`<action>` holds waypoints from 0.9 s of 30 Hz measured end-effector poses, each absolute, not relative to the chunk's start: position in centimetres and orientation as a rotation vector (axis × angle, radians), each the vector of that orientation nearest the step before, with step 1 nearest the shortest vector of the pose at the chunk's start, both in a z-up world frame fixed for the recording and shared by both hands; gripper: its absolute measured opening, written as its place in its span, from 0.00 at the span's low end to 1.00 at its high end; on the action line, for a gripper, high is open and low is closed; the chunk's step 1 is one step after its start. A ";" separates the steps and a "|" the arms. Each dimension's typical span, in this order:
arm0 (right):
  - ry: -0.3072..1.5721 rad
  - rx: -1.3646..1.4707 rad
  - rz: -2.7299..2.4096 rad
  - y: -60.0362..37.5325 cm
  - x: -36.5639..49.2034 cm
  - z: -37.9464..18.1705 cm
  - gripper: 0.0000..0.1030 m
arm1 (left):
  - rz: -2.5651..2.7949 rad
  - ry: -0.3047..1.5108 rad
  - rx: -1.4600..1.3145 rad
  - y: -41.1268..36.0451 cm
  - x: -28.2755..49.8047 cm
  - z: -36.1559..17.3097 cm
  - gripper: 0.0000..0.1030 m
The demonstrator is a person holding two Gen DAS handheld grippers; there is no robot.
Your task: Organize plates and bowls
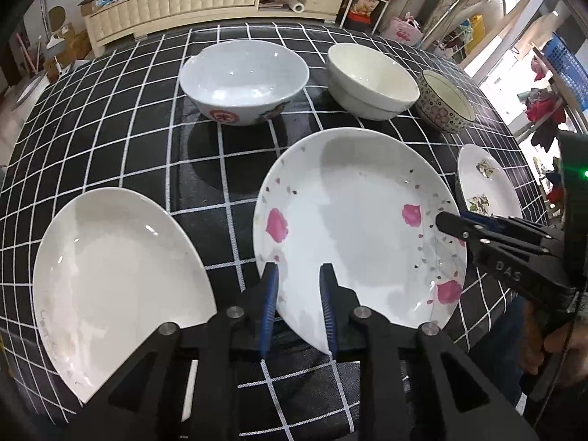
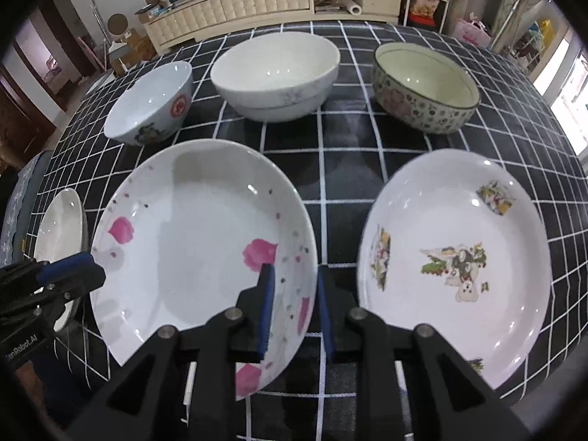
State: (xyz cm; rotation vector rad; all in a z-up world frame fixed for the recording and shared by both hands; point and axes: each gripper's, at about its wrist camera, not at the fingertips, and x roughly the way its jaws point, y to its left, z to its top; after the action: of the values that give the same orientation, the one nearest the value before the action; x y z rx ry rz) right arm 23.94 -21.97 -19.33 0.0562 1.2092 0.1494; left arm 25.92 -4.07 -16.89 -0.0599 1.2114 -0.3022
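Note:
A white plate with pink flowers (image 1: 352,220) (image 2: 198,242) lies in the middle of the black checked tablecloth (image 1: 128,139). My left gripper (image 1: 298,272) straddles its left rim, one finger inside the plate and one outside, with a gap to the pads. My right gripper (image 2: 292,272) straddles the right rim the same way, and its tips (image 1: 452,224) show in the left wrist view. Neither pair of pads presses on the rim. A plain white plate (image 1: 117,279) lies to the left and a plate with animal pictures (image 2: 455,264) to the right.
Behind the plates stand a white bowl with a red emblem (image 1: 242,81) (image 2: 150,106), two stacked plain white bowls (image 1: 371,81) (image 2: 275,73) and a flower-patterned bowl (image 1: 446,103) (image 2: 426,88). A cream cabinet (image 2: 235,3) stands beyond the table's far edge.

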 end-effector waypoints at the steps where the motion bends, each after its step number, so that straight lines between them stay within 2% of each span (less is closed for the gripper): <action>1: 1.212 0.064 0.149 -22.1 24.0 -19.4 0.26 | -0.300 1.217 -0.060 -4.1 26.0 -16.9 0.20; 4: 1.212 0.079 0.145 -22.4 24.1 -19.5 0.26 | -0.267 1.211 -0.043 -4.2 26.0 -16.5 0.21; 7: 1.210 0.071 0.156 -22.3 24.0 -19.5 0.26 | -0.232 1.186 -0.028 -3.5 25.8 -15.9 0.31; 25: 1.228 0.085 0.175 -22.5 24.7 -20.4 0.26 | -0.243 1.260 -0.021 -4.2 27.4 -19.0 0.31; 27: 1.227 0.078 0.175 -22.5 24.7 -20.4 0.26 | -0.244 1.265 -0.025 -4.3 27.5 -19.3 0.29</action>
State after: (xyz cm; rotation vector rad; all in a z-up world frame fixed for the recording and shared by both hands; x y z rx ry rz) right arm 24.72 -22.54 -20.36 0.0785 1.2271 0.1751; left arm 27.54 -4.25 -19.30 -0.0253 1.2654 -0.2440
